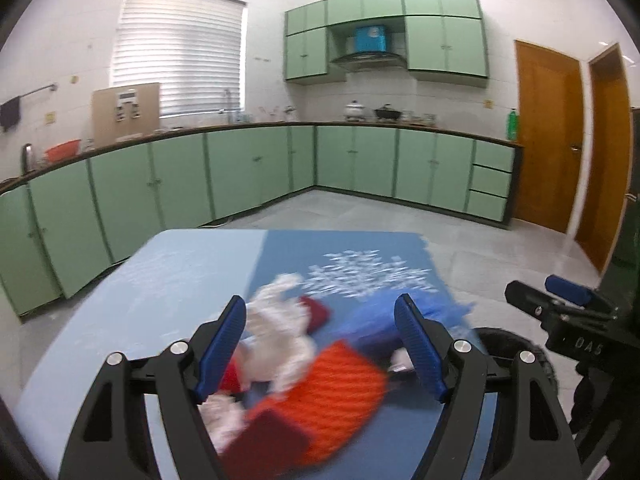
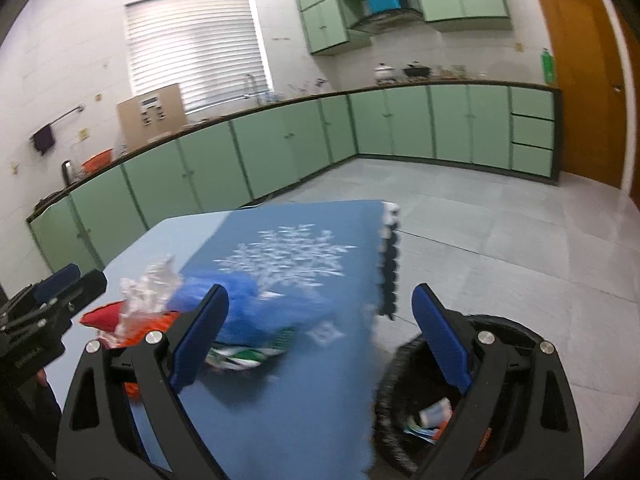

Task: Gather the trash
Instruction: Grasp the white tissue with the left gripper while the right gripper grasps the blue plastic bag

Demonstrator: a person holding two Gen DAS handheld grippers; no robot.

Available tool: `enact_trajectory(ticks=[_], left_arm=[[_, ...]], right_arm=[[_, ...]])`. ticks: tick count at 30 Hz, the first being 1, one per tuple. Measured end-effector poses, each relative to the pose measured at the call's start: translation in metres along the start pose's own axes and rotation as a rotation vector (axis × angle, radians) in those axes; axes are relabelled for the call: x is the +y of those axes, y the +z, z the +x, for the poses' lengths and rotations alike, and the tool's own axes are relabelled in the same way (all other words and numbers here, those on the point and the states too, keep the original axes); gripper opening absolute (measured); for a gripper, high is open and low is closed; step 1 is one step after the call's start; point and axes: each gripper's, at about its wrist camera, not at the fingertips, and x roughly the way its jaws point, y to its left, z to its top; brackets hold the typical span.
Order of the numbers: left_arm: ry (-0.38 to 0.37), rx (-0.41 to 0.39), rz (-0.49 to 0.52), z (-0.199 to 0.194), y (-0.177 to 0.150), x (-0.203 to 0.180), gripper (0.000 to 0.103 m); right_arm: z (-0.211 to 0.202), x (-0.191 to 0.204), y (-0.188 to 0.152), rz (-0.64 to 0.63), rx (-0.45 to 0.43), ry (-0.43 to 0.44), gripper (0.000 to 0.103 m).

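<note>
Two tools, both spread wide and holding nothing. Left tool (image 1: 320,344) hangs over a trash pile on the worktop (image 1: 120,300): crumpled white plastic (image 1: 280,344), orange ridged wrapper (image 1: 340,396), blue bag (image 1: 376,316) at 2 o'clock. Right tool (image 2: 320,344) hovers above the blue mat (image 2: 288,400); black-lined bin (image 2: 404,400) at 4 o'clock with scraps inside.

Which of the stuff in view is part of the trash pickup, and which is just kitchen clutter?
Job: white crumpled wrapper, orange packet, blue bag, green-white wrapper, black bin.

Clutter: green bottle, cardboard box, orange basin, kettle.
</note>
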Motion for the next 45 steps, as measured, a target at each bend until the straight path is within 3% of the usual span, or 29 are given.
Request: enact_trajectory(ticks=[8, 16, 19, 21, 24, 27, 34, 36, 44, 45], left_arm=[[0.057, 0.018, -0.028, 0.008, -0.01, 0.039, 0.075], [0.043, 0.04, -0.049, 0.017, -0.017, 0.048, 0.075], [0.031, 0.047, -0.056, 0.023, -0.018, 0.047, 0.075], [0.025, 0.051, -0.055, 0.026, -0.018, 0.045, 0.075], [0.012, 0.059, -0.055, 0.03, -0.018, 0.042, 0.075], [0.007, 0.062, -0.055, 0.034, -0.017, 0.038, 0.075], [0.013, 0.079, -0.046, 0.049, -0.014, 0.028, 0.073], [0.011, 0.087, -0.043, 0.054, -0.014, 0.024, 0.069], [-0.008, 0.16, -0.049, 0.082, -0.016, 0.017, 0.019], [-0.008, 0.162, -0.053, 0.083, -0.017, 0.017, 0.017]], right_arm=[[0.034, 0.037, 0.0, -0.062, 0.054, 0.028, 0.09], [0.062, 0.044, -0.003, -0.067, 0.126, 0.042, 0.081], [0.065, 0.045, -0.004, -0.064, 0.147, 0.081, 0.07], [0.066, 0.048, -0.005, -0.069, 0.16, 0.117, 0.051], [0.064, 0.056, -0.003, -0.094, 0.16, 0.168, 0.032], [0.059, 0.055, 0.001, -0.086, 0.144, 0.194, 0.024], [0.043, 0.042, 0.018, -0.031, 0.071, 0.213, 0.022], [0.041, 0.039, 0.022, -0.021, 0.059, 0.212, 0.022], [0.036, 0.036, 0.022, -0.028, 0.042, 0.189, 0.022], [0.034, 0.035, 0.023, -0.029, 0.038, 0.187, 0.022]])
